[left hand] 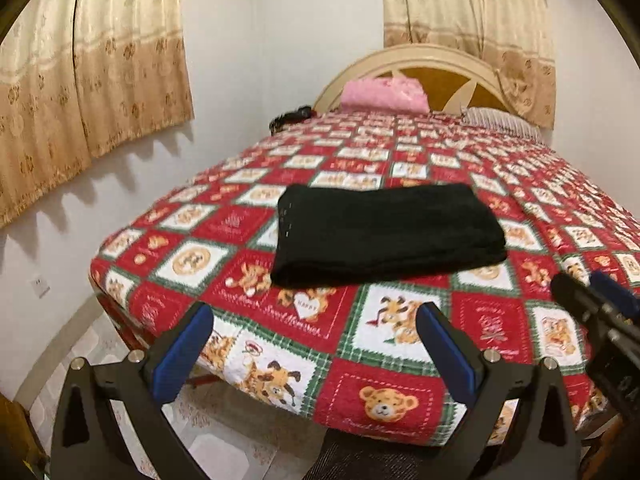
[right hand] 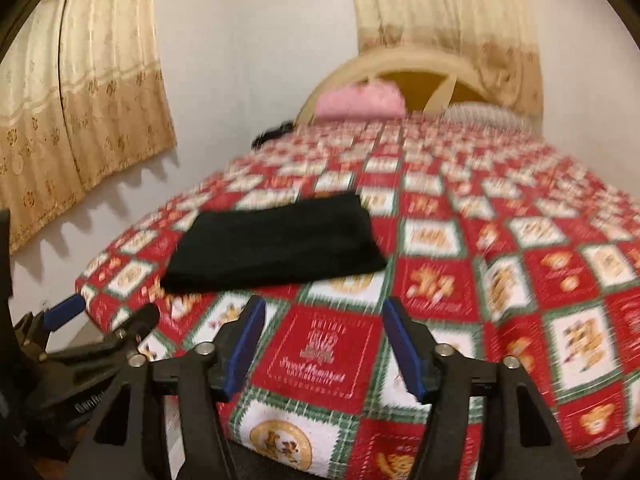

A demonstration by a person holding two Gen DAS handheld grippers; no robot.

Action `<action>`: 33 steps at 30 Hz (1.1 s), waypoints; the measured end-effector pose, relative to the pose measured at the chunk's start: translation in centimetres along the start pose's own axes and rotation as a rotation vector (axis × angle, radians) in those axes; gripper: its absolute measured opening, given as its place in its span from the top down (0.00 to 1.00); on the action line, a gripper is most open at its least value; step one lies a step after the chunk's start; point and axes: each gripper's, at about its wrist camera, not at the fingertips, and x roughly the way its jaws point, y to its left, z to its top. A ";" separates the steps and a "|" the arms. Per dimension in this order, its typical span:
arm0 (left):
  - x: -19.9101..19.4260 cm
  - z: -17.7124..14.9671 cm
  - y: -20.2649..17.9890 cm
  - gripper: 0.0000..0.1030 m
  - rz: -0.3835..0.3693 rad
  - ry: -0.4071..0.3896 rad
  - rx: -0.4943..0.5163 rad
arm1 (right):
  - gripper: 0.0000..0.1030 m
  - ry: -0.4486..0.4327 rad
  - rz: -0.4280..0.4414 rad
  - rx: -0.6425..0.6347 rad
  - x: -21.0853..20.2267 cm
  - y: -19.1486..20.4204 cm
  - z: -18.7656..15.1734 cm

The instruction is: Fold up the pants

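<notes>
The black pants (left hand: 386, 234) lie folded into a flat rectangle on the red patchwork bedspread (left hand: 400, 320), near the foot of the bed. They also show in the right wrist view (right hand: 276, 242). My left gripper (left hand: 316, 316) is open and empty, held back from the pants above the bed's foot edge. My right gripper (right hand: 324, 312) is open and empty, also short of the pants and to their right. The right gripper shows at the right edge of the left wrist view (left hand: 592, 288). The left gripper shows at the lower left of the right wrist view (right hand: 108, 312).
A pink pillow (left hand: 384, 94) and a striped pillow (left hand: 500, 122) lie by the curved headboard (left hand: 420, 56). Beige curtains (left hand: 88, 76) hang on the left wall and behind the bed. Tiled floor (left hand: 80, 356) lies left of the bed. A dark item (left hand: 290, 116) sits at the bed's far left edge.
</notes>
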 end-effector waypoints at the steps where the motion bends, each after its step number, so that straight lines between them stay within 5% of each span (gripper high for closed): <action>1: -0.3 0.2 -0.1 0.00 -0.001 -0.012 0.007 | 0.31 -0.027 -0.005 0.002 -0.8 0.0 0.3; 10: -3.0 0.6 -1.3 0.00 0.003 -0.060 0.020 | 0.24 -0.209 -0.067 0.008 -6.4 -0.8 1.3; 33: -4.6 0.8 -1.8 0.00 -0.009 -0.088 0.017 | 0.23 -0.221 -0.076 0.023 -7.5 -1.0 1.2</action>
